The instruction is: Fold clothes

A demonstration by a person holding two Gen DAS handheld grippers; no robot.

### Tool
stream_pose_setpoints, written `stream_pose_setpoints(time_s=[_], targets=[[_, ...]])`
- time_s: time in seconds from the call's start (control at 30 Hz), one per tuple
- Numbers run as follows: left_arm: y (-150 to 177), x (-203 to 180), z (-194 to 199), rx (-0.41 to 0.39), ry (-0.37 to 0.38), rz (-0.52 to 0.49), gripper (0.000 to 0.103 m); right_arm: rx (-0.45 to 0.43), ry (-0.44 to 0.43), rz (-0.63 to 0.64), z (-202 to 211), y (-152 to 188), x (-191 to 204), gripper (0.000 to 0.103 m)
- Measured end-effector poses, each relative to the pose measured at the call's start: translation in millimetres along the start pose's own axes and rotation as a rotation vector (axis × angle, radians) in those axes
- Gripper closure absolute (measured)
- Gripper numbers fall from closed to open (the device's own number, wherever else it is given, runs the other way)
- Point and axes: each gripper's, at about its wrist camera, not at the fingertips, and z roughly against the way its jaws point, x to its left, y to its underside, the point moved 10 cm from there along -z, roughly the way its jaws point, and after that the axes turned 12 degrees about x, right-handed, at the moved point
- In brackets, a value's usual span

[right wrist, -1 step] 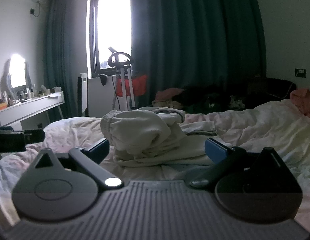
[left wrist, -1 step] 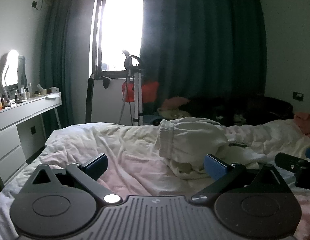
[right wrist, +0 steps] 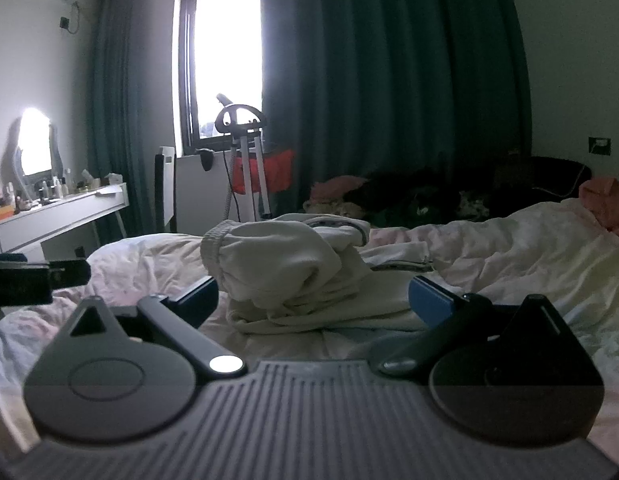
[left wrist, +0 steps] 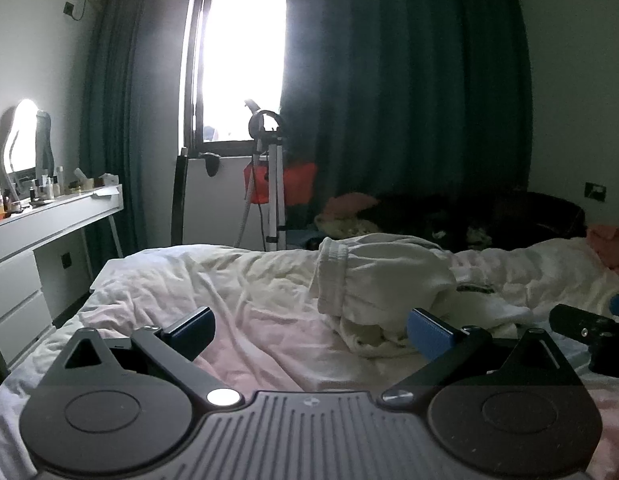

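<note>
A crumpled white garment (left wrist: pixel 381 280) with a ribbed elastic hem lies bunched on the bed's rumpled pale sheet (left wrist: pixel 237 280). My left gripper (left wrist: pixel 309 328) hovers low over the sheet, open and empty, with the garment ahead and close to its right blue fingertip (left wrist: pixel 427 330). The right gripper (right wrist: pixel 315 300) is also open wide. The same garment (right wrist: pixel 285 268) sits just ahead, its near edge between the fingers, and the pads do not press on it. Each gripper shows in the other's view: the right gripper's body (left wrist: pixel 581 332) at the far right, the left gripper's body (right wrist: pixel 37 280) at the far left.
A white dressing table (left wrist: pixel 49 224) with a lit mirror and bottles stands left of the bed. A tripod stand (left wrist: pixel 269 184) and a red bag (left wrist: pixel 297 184) are by the window. Dark clothes (left wrist: pixel 449 216) are heaped beyond the bed. A pink garment (right wrist: pixel 605 200) lies far right.
</note>
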Motion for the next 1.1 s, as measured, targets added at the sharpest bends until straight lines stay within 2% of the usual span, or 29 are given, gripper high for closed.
stream_pose_setpoints(time_s=[0.13,0.4,1.1], targets=[[-1.3,0.0,6.7,-0.02,-0.009,-0.013,0.0,0.013,0.005,0.007,-0.6,1.7,1.3,0.0],[3.3,-3.6,-1.8,0.024,-0.012,-0.028,0.0,0.023,0.009,0.005,-1.2,-2.6,4.6,0.0],[7.0,-4.3,-8.2,0.039,-0.01,-0.032,0.0,0.027,-0.004,-0.007,-5.2,3.4,0.8,0.0]])
